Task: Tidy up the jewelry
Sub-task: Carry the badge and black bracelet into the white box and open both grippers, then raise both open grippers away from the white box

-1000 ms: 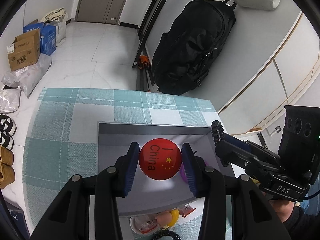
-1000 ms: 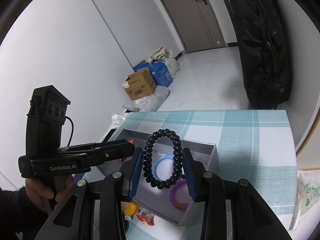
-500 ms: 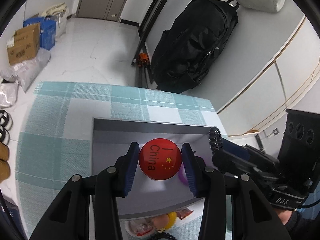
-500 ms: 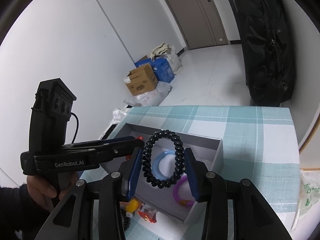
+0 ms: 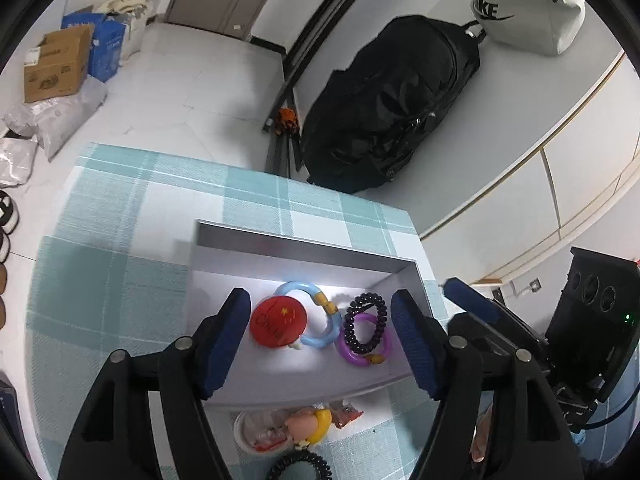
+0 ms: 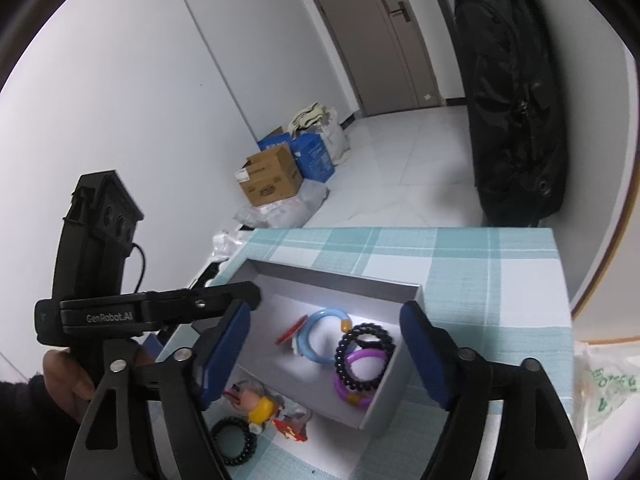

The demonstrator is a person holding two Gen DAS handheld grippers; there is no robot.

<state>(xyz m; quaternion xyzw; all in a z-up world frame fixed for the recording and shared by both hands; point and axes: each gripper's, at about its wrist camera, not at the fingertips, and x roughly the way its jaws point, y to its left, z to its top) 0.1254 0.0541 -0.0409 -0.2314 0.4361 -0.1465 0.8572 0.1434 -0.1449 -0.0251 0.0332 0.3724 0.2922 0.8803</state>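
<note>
A grey open box [image 5: 304, 242] [image 6: 400, 384] sits on the checked cloth. Inside it lie a red round badge [image 5: 278, 322] [image 6: 289, 332], a light blue ring [image 5: 316, 338] [image 6: 310, 334], a purple ring [image 5: 362, 350] [image 6: 360, 364] and a black spiral hair tie [image 5: 366, 322] [image 6: 362, 358] resting on the purple ring. My left gripper [image 5: 322, 342] hangs above the box, its jaws opening, and nothing is between them. My right gripper [image 6: 324, 350] is over the box as well, jaws opening and empty. Each gripper shows in the other's view.
In front of the box lie a second black spiral tie [image 5: 300, 468] [image 6: 234, 446], a small yellow-and-pink figure [image 5: 310, 424] [image 6: 258, 404] and red trinkets [image 6: 290, 426]. A black backpack [image 5: 384, 108] leans on the wall beyond the table. Cardboard boxes [image 6: 270, 180] stand on the floor. A plastic bag [image 6: 604, 384] lies at right.
The left jaws have spread and the red badge now lies in the box. The right jaws have spread too, and the black hair tie now lies on the purple ring.
</note>
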